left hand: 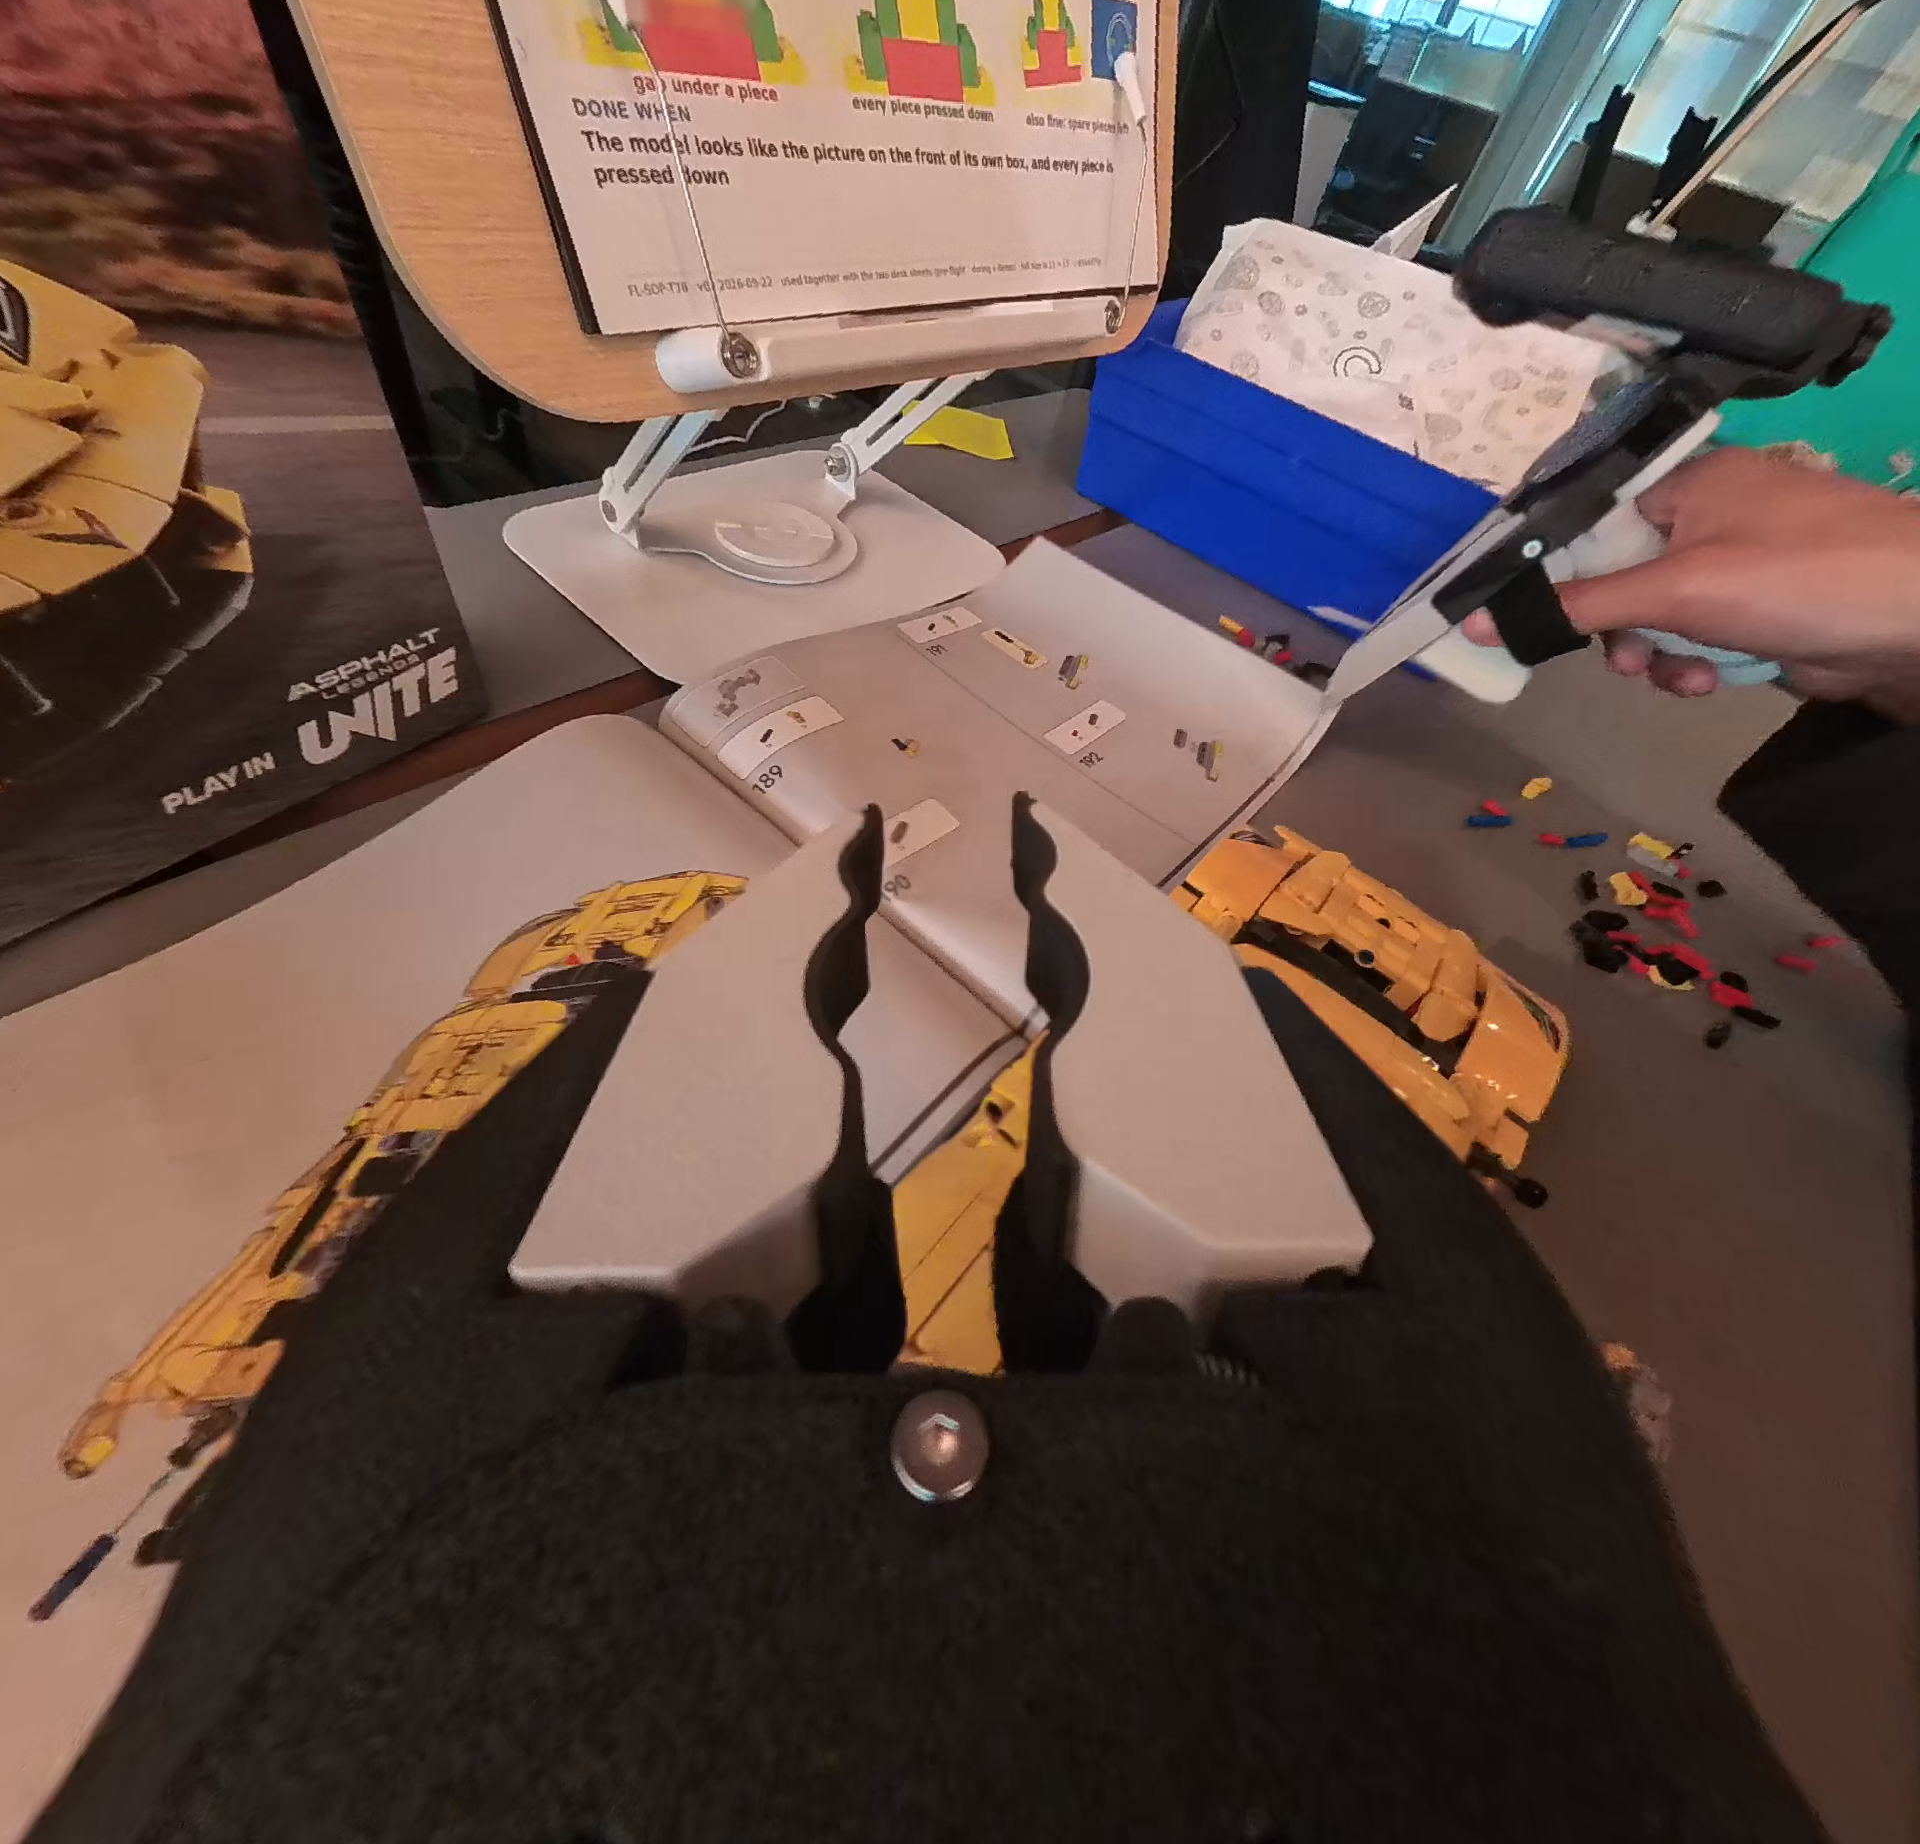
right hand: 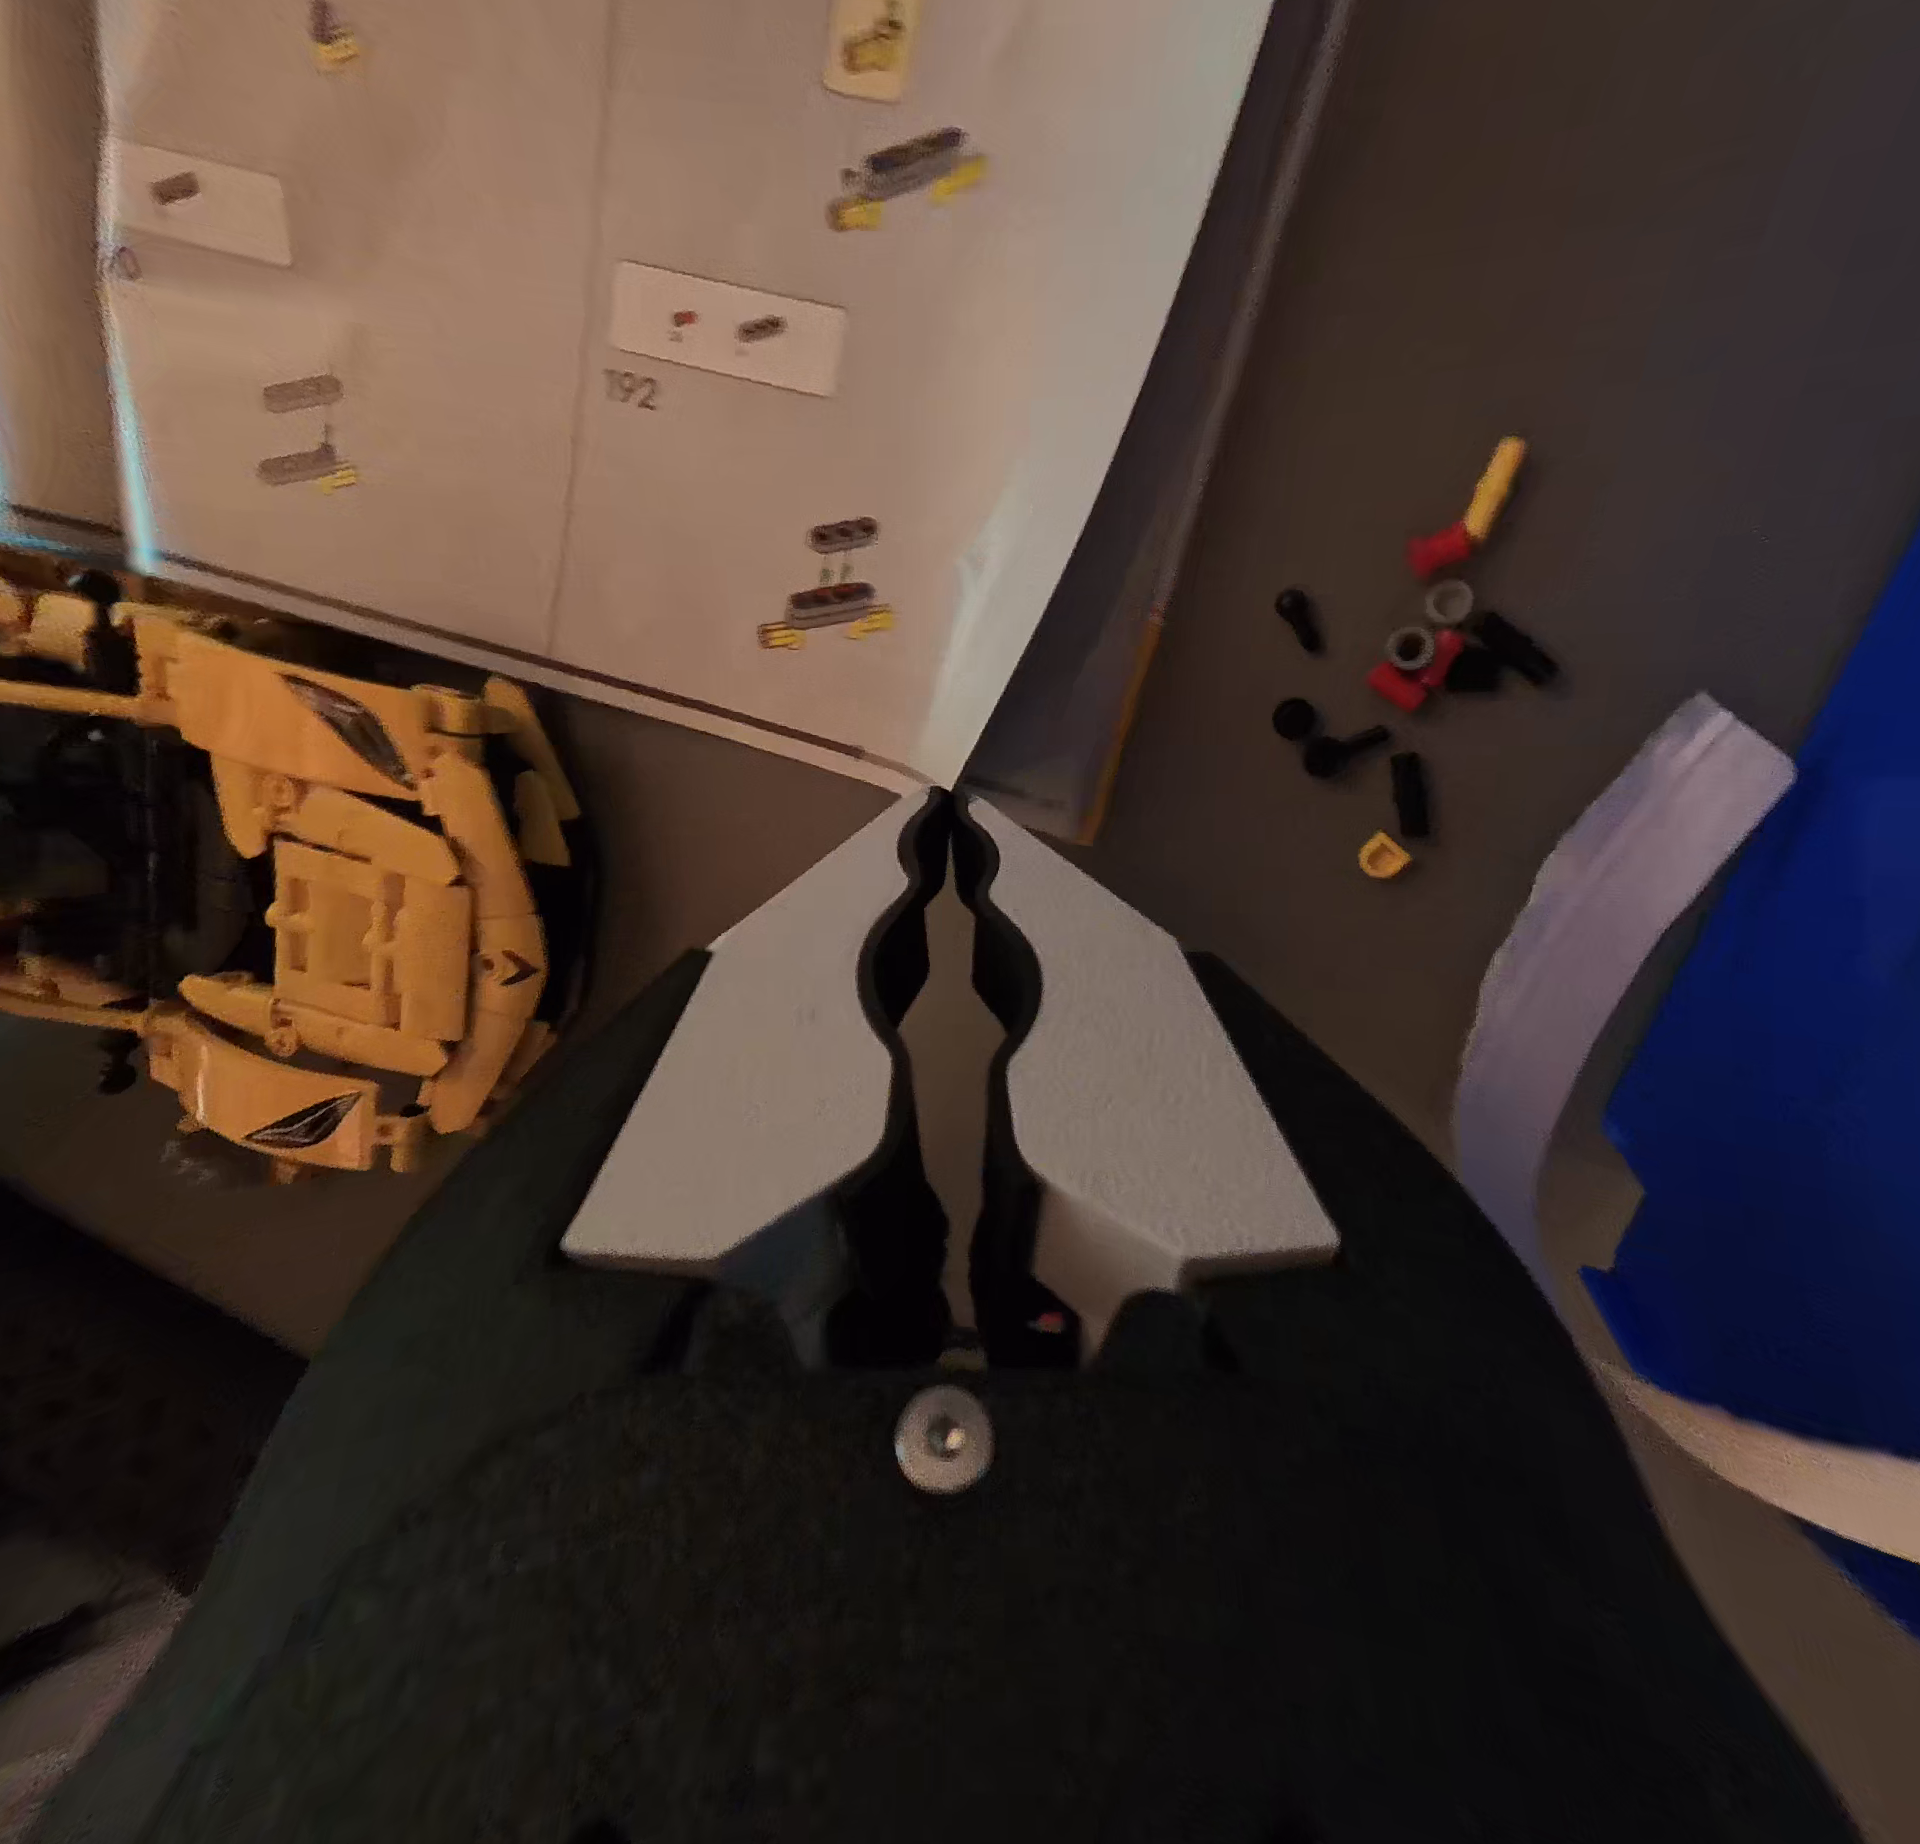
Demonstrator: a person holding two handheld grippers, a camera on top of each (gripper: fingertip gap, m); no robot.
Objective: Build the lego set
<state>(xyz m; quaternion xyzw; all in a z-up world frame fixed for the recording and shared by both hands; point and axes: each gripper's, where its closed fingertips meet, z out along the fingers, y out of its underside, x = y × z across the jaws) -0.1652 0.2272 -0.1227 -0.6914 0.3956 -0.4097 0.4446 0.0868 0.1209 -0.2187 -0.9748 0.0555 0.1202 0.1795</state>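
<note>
The open instruction booklet [left hand: 1132, 693] lies on the grey table, also in the right wrist view [right hand: 499, 267]. My right gripper [right hand: 948, 799] is shut on the lower right corner of its right page and lifts that corner off the table; it also shows in the left wrist view [left hand: 1351, 677], held by a hand. My left gripper [left hand: 943, 820] is open and empty, hovering over the booklet's middle. The yellow lego car [left hand: 1382, 973] sits partly under the booklet's right edge [right hand: 312, 911].
Loose black, red and yellow pieces [left hand: 1652, 921] lie right of the car; a smaller group [right hand: 1423, 651] lies by the blue bin [left hand: 1278, 485] [right hand: 1787, 963]. The set's box [left hand: 156, 547] stands left. A wooden stand [left hand: 436, 236] with a sheet stands behind. Spacing between my two grippers at the tips: around 30 cm.
</note>
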